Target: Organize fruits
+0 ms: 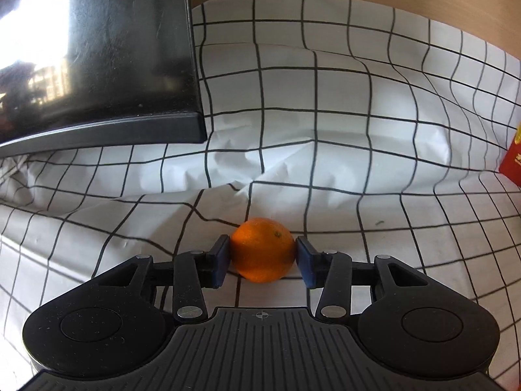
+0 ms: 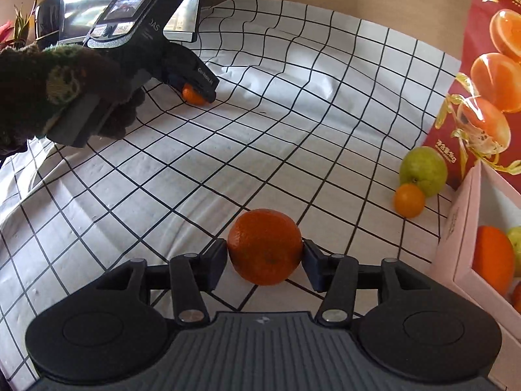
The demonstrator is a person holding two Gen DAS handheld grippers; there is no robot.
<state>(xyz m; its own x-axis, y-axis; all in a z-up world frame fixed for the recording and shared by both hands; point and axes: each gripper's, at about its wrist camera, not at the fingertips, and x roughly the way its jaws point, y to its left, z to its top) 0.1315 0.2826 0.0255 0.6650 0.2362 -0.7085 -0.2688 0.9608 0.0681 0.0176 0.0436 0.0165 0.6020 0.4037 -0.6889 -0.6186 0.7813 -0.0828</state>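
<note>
An orange [image 1: 260, 255] lies on the checked cloth [image 1: 325, 130]. My left gripper [image 1: 263, 248] is shut on it, with both blue pads against its sides. The right wrist view shows the same gripper [image 2: 195, 93] in a gloved hand [image 2: 65, 81] at the far left, with that small orange [image 2: 192, 95] low on the cloth. A larger orange [image 2: 264, 247] rests on the cloth between the pads of my right gripper [image 2: 265, 251]. Its jaws stand open, close beside the fruit, with a sliver of gap at the right pad.
A green fruit [image 2: 423, 169] and a small orange [image 2: 409, 200] sit at the right by a red fruit carton [image 2: 488, 65]. A pink box [image 2: 462, 228] beside it holds an orange [image 2: 493, 257] and other fruit. A dark monitor [image 1: 97, 49] stands at the back left.
</note>
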